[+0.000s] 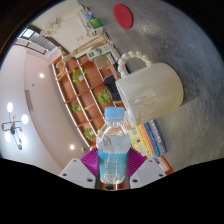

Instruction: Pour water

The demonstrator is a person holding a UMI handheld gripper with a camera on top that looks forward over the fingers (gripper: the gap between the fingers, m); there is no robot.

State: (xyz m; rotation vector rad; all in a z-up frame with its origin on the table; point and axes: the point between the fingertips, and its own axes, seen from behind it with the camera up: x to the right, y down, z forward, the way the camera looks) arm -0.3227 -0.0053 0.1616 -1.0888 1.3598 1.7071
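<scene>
A clear plastic water bottle (115, 148) with a blue label and white cap stands between my fingers, and my gripper (113, 168) is shut on it, the purple pads (90, 160) pressing its sides. The whole view is tilted, so the bottle is lifted and leaning. Just beyond its cap sits a translucent jug (152, 90) with a handle on its left side and an open rim; the bottle's top points toward the jug's lower body.
A colourful patterned play mat (85, 80) lies beneath. Toys and white pieces (75, 35) sit farther off, with a red disc (122, 14) beyond the jug. A pale floor (30, 95) with light reflections spreads to the left.
</scene>
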